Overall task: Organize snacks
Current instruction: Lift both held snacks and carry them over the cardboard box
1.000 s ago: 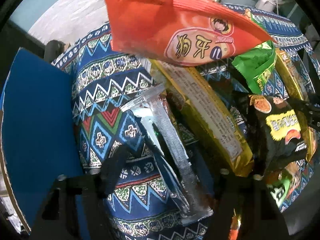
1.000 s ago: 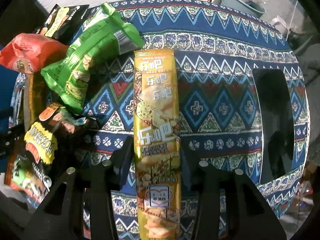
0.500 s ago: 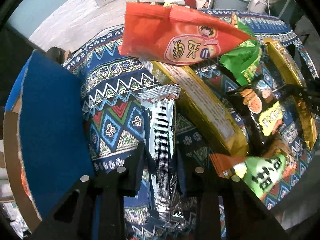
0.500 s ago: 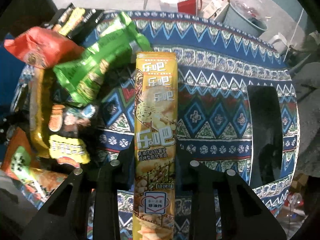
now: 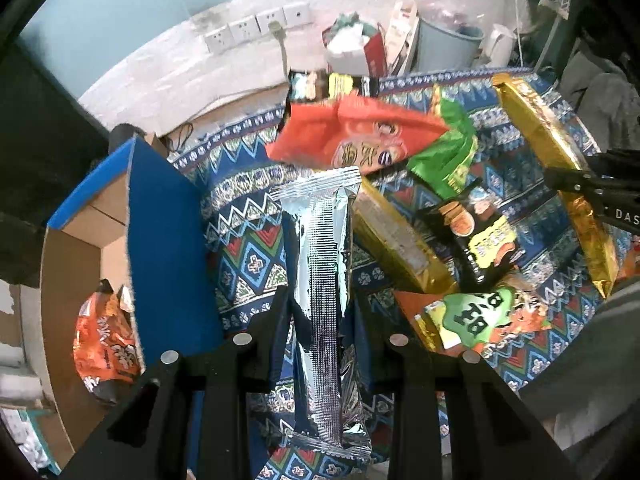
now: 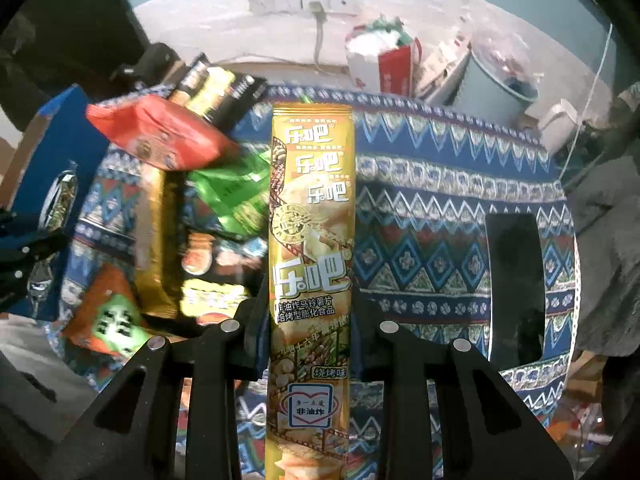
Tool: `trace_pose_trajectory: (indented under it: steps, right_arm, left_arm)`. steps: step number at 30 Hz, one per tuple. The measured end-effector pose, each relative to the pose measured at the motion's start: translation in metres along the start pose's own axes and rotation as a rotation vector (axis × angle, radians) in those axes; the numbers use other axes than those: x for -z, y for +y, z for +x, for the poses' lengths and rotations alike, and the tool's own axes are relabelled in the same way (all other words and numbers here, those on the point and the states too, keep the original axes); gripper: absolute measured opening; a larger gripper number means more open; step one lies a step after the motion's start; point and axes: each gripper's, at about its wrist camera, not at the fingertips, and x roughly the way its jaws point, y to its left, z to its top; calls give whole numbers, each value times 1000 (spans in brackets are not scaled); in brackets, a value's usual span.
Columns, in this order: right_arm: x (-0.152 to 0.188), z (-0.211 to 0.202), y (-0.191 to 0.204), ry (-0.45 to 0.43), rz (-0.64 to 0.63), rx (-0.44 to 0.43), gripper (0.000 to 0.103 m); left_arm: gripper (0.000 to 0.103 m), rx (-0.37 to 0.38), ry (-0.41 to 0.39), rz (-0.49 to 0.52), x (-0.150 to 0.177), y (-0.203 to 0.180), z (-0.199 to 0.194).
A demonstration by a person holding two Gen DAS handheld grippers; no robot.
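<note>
While both packs hang clear of the cloth [image 6: 460,184], we are in the carrying step: each has been picked from the heap and neither is stowed yet. Our left gripper [image 5: 320,316] is clamped narrow on the silver pack [image 5: 324,264], its jaws having just closed onto it, and the pack stands up along the fingers with its crimped top end pointing away from us. Our right gripper [image 6: 310,316] is likewise pinched tight on the gold pack [image 6: 312,216], jaws just closed on it, gripping it near its lower half so that most of its length sticks out ahead.

Left of the silver pack stands the box [image 5: 168,240], blue outside and brown inside, with an orange bag [image 5: 106,344] already lying in it. We judge that box to be where the snacks go. On the cloth the heap remains: a red bag [image 5: 360,140], a green bag [image 5: 452,152], a black bag [image 5: 480,236] and another gold pack [image 5: 400,240] lying under them.

Next we need to swing the silver pack over the blue wall and lower it in beside the orange bag before letting go. It is long and floppy, so we think it may catch on the rim unless tipped in end first; the gold pack would follow, one hand at a time to keep the grippers from meeting
</note>
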Motion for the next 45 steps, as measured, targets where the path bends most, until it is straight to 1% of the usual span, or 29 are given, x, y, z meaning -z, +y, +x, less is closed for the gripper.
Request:
trace_pose_trajectory:
  steps: [3, 10, 18, 31, 40, 45]
  right_arm:
    - [-6, -9, 7, -28, -14, -19, 29]
    - [-19, -30, 27, -87, -47, -57, 29]
    - [-36, -44, 52, -131, -82, -102, 29]
    - [-62, -55, 106, -165, -162, -172, 29]
    - [-76, -58, 147, -177, -220, -215, 29]
    - [-84, -60, 174, -181, -253, -238, 29]
  left_arm:
    - [30, 0, -33, 2, -1, 1, -14]
    - [30, -11, -93, -1, -8, 8, -31]
    - [30, -36, -140, -36, -13, 27, -41]
    - [30, -31, -174, -106, -1, 63, -56]
    - [30, -51, -198, -160, 16, 93, -68]
    - [30, -64, -193, -208, 27, 116, -67]
